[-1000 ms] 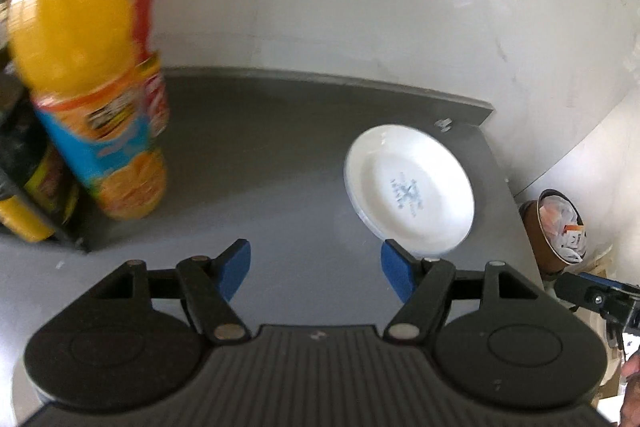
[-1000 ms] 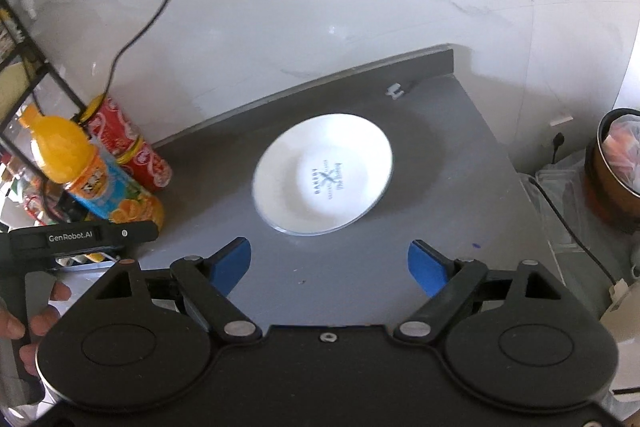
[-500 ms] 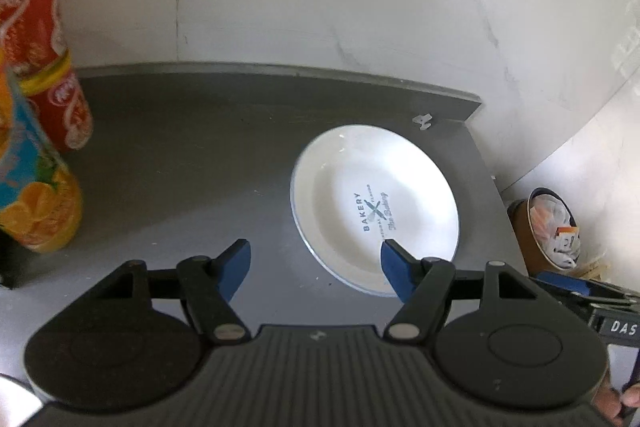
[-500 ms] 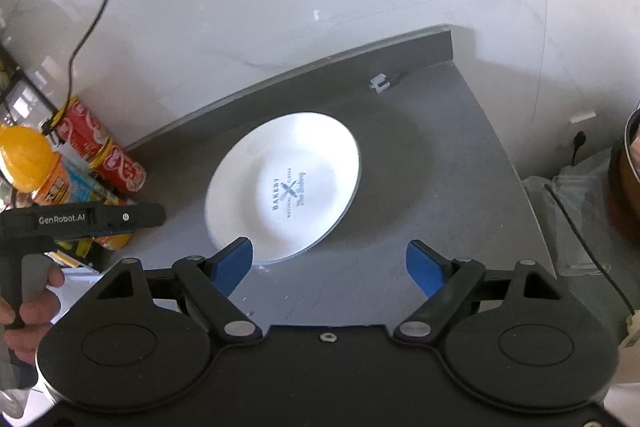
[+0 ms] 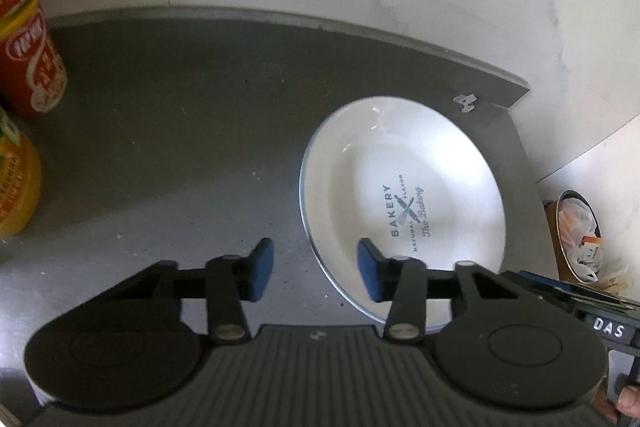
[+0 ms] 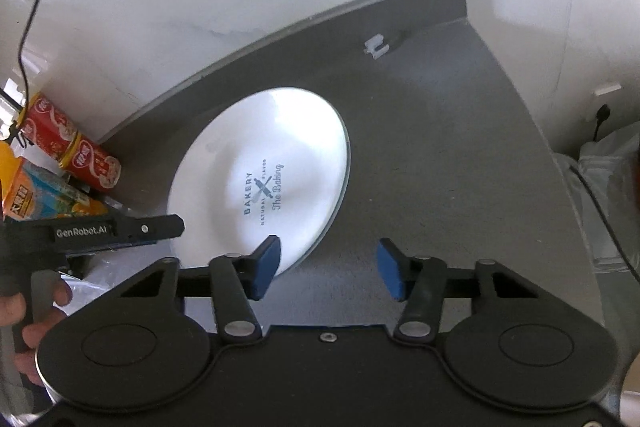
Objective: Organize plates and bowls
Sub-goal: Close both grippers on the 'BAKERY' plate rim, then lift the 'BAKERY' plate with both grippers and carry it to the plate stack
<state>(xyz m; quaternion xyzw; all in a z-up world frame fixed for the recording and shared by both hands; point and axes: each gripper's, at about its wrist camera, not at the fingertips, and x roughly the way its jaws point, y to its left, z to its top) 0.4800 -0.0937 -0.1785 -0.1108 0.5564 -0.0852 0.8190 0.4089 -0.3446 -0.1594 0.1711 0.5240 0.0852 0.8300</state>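
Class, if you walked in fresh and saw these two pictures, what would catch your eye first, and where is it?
First, the white plate printed "BAKERY", flat on the grey counter near its far right corner. Next, two open grippers: the left gripper straddles the plate's near rim, and the right gripper does likewise. Red cans stand at the left.

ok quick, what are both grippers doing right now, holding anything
Left gripper: open, holding nothing, at the near rim of the white plate.
Right gripper: open, holding nothing, at the plate's near edge.
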